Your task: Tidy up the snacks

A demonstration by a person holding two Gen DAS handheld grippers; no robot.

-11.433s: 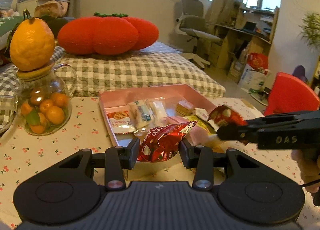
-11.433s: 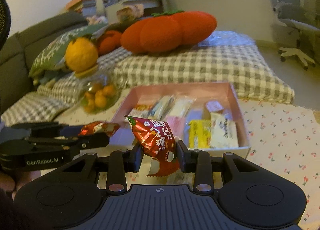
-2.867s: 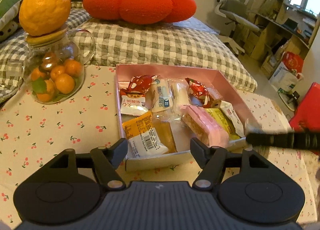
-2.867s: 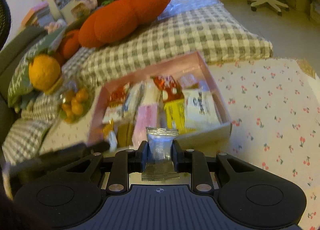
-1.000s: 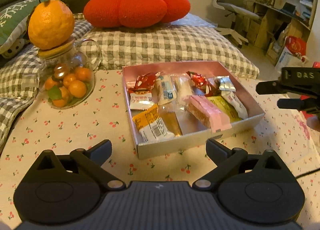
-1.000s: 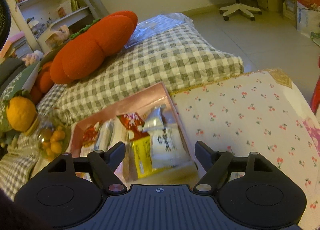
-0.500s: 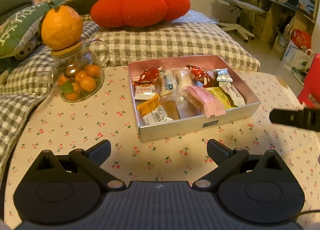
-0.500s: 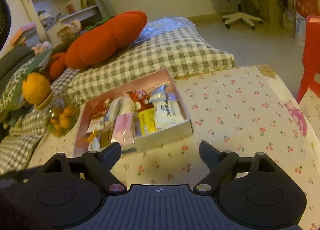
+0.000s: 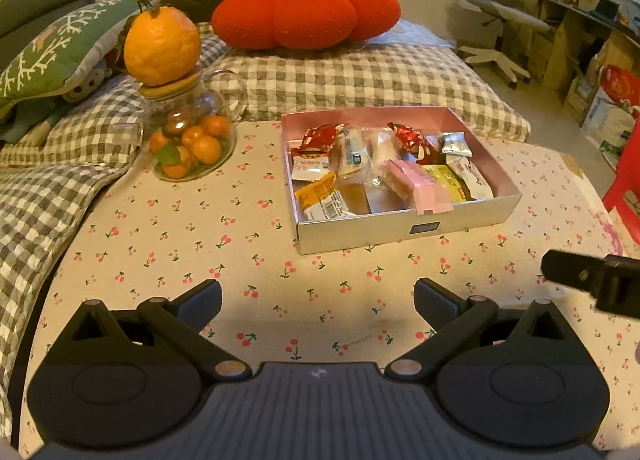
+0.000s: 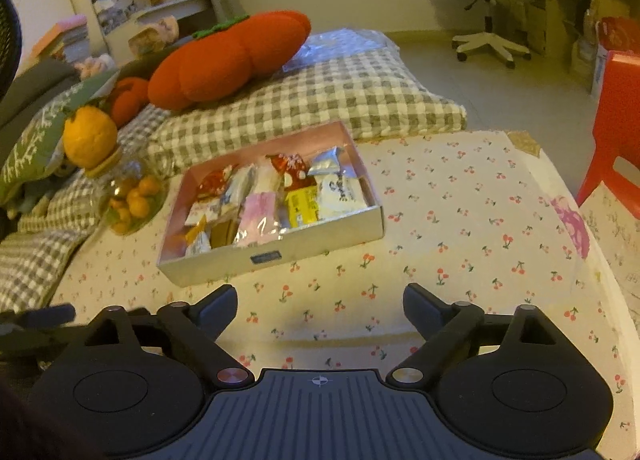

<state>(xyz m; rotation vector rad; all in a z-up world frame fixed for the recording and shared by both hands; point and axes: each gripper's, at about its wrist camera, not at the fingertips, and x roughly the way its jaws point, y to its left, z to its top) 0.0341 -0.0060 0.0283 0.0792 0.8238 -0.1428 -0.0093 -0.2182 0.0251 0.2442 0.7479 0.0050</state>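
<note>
Your left gripper and right gripper both spread wide, holding nothing, snack box at twelve o'clock, bare cherry-print tablecloth between, table edge at three o'clock.

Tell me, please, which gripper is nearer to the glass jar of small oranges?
The left. The left gripper, open, hangs over the tablecloth on the jar's side of the snack box. The right gripper, also open, sits farther toward the box's other end.
</note>
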